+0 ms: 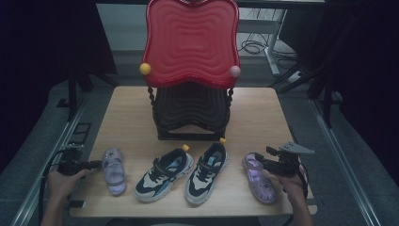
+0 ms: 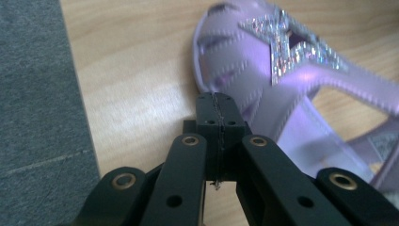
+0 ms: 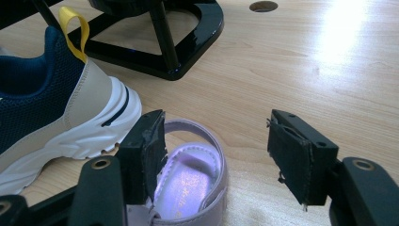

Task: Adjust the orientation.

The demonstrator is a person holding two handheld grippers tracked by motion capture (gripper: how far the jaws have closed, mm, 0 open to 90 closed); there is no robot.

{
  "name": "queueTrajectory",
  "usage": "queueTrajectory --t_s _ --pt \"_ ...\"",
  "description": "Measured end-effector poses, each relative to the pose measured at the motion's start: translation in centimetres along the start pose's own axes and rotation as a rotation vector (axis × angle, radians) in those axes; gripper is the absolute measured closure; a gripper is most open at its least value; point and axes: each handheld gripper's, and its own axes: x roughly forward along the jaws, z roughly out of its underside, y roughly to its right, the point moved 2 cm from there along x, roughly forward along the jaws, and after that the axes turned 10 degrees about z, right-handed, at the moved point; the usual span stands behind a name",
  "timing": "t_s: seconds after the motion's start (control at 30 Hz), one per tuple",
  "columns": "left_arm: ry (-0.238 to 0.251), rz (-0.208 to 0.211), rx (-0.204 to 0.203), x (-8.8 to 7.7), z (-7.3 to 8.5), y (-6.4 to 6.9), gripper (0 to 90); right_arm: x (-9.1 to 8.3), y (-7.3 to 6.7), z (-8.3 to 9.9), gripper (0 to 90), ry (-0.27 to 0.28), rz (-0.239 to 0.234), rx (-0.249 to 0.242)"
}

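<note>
High view puts the left gripper (image 1: 94, 164) at the near left of the wooden table (image 1: 263, 117), its tips just beside the left purple sandal (image 1: 114, 170), which lies flat with a pair of sneakers to its right. Left gripper view has the jaws clenched together with nothing between them, the tips at the sandal's (image 2: 282, 84) edge; whether they touch it I cannot tell, and the glittery strap (image 2: 291, 52) lies beyond and to the right of them. At the near right of the table the right gripper (image 1: 258, 160) reaches over the far end of the right purple sandal (image 1: 259, 179). Right gripper view shows its jaws (image 3: 216, 155) released and spread wide: the left pad sits against the sandal's (image 3: 193, 179) heel rim, the right pad stands well apart over bare wood. A navy and white sneaker (image 3: 51, 108) with a yellow pull loop lies just left of that sandal, and the black rack base (image 3: 155, 52) stands farther off.
</note>
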Motion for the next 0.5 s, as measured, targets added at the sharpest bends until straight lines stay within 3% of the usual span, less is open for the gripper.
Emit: queueTrajectory --t_s 0.1,0.17,0.33,0.5 --pt "0.013 0.001 -0.005 -0.4 -0.2 0.1 89.7 -0.1 0.1 0.1 37.6 0.005 0.011 0.007" --pt "0.041 0.012 0.01 -1.0 -0.3 1.0 89.7 -0.3 0.3 0.1 37.7 0.009 0.015 0.016" --pt "0.068 0.032 0.098 -2.4 -1.2 5.4 89.5 -0.4 0.4 0.1 37.7 0.013 0.02 0.026" --pt "0.048 0.081 0.156 -1.6 -2.0 8.8 89.5 -0.5 0.5 0.1 38.0 0.02 0.047 0.042"
